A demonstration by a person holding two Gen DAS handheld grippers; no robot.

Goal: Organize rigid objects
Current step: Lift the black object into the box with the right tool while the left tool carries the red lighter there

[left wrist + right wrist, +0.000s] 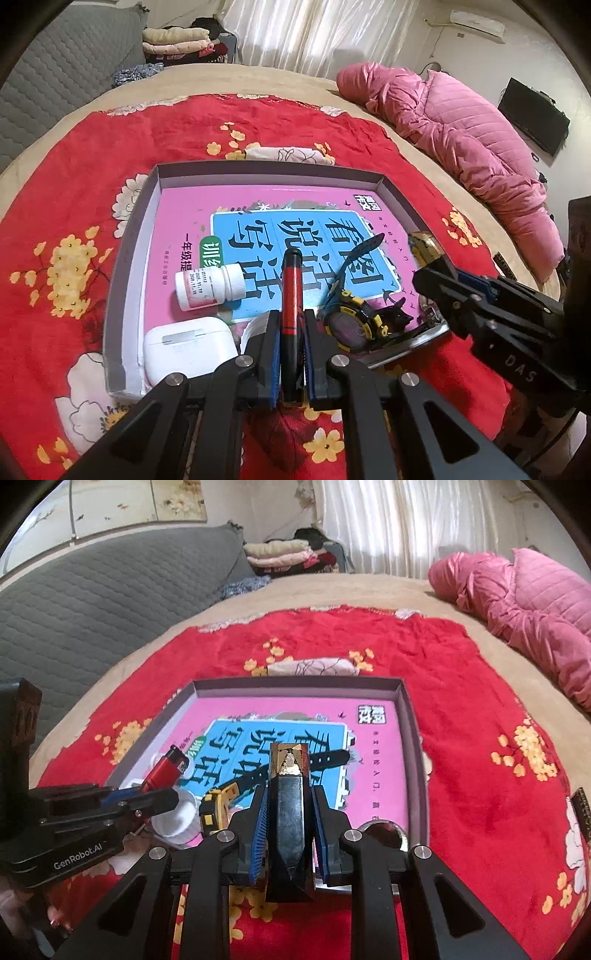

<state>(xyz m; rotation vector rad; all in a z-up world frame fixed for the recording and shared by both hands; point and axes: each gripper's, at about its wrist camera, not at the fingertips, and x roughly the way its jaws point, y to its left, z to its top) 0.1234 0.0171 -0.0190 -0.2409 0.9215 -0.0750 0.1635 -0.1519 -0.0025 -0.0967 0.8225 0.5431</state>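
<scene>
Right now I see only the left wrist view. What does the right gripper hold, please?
Observer: The right gripper is shut on a black faceted case with a gold tip, pointing over the near edge of the grey box.
Operator: Does something lie near it that I could hit?
Observer: Yes. In the right wrist view a round shiny metal thing lies in the box's near right corner, just right of the case and partly hidden by the gripper.
</scene>
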